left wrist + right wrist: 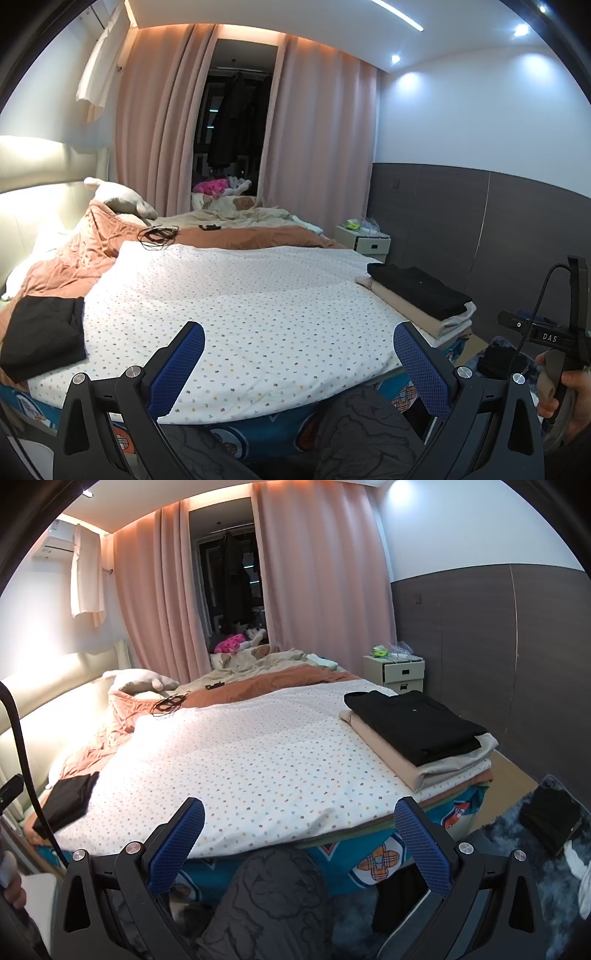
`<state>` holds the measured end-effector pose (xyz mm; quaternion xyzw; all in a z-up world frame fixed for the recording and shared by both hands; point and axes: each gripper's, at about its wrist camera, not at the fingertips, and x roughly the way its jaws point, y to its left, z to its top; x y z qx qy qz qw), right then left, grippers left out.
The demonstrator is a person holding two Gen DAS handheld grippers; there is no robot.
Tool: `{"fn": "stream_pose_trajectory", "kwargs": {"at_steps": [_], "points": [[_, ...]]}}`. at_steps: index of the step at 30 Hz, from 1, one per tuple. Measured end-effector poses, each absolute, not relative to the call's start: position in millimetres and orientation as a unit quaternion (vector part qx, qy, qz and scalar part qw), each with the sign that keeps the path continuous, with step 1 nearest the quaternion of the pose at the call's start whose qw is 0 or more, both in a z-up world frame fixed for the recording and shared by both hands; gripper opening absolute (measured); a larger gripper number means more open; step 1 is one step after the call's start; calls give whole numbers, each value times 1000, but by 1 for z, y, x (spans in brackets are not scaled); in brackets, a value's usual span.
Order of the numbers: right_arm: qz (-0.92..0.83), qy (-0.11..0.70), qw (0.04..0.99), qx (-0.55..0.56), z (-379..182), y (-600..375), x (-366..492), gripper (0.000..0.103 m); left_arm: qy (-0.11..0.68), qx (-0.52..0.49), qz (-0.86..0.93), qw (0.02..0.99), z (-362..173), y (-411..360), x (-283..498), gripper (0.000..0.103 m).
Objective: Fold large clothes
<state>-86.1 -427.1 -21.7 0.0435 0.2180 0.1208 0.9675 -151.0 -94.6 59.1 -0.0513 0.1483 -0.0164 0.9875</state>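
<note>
A stack of folded clothes, black on top of beige and grey (417, 295) (417, 727), lies on the bed's right edge. A folded black garment (44, 336) (66, 801) lies on the bed's left side. A dark garment (550, 819) lies on the floor rug at right. My left gripper (299, 363) is open and empty, held above the near edge of the dotted white quilt (240, 302). My right gripper (299, 843) is open and empty over the same edge; its handle also shows in the left wrist view (561, 332).
An orange blanket (85, 254), a coiled black cable (157, 236) and pillows lie at the bed's far side. A small drawer cabinet (399, 672) stands by the grey wall panel. Pink curtains (314, 590) hang behind. The person's knees (269, 897) are below the grippers.
</note>
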Motion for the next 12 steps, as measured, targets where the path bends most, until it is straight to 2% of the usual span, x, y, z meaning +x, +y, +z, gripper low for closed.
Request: {"fn": "stream_pose_trajectory", "kwargs": {"at_steps": [12], "points": [[121,225,966,37,-29,-424,-80,103,153,-53,-10,987,55,-91,-149,103]]}}
